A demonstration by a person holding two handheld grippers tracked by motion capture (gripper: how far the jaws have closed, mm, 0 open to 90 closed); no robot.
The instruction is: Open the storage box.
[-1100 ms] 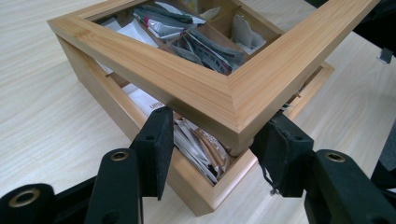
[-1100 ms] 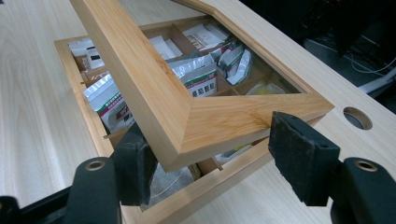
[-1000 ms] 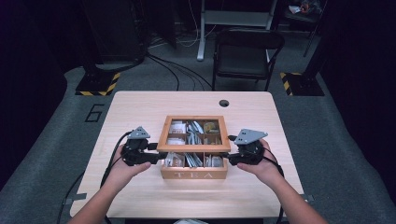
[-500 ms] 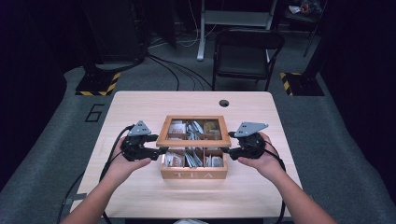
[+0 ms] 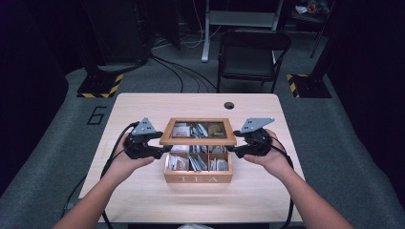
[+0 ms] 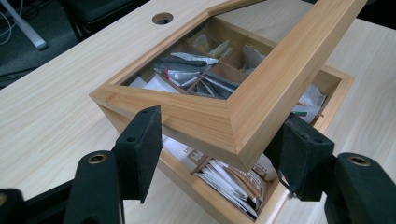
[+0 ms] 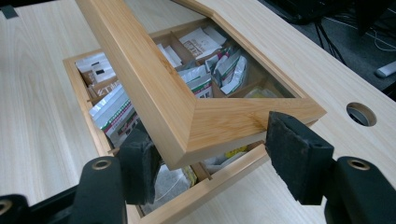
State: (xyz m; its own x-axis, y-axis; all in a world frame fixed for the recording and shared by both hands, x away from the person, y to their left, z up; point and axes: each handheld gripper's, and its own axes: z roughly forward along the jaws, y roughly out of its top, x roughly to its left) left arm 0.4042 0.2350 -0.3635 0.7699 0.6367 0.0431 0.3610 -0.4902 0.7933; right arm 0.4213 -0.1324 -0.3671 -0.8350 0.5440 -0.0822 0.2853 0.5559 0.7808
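A wooden tea box [image 5: 198, 179] marked TEA stands mid-table with several tea bags [image 5: 196, 162] in its compartments. Its window lid [image 5: 198, 140] is tilted up at the front, still joined at the back. My left gripper [image 5: 160, 150] reaches in from the left and my right gripper [image 5: 234, 149] from the right. In the left gripper view the lid [image 6: 210, 121] has a front corner between the wide-spread jaws of the left gripper [image 6: 219, 154]. The right gripper [image 7: 217, 154] straddles the other front corner of the lid [image 7: 187, 112]. One pad [image 7: 140, 163] sits under the lid's front rail.
The light wooden table [image 5: 143, 200] has a round cable hole [image 5: 229, 105] near its far edge. A black chair [image 5: 250, 57] stands behind the table. Cables run over the grey floor, and a painted 6 [image 5: 98, 114] lies to the left.
The lid's front edge has risen off the box. Both grippers have moved up with it at its front corners.
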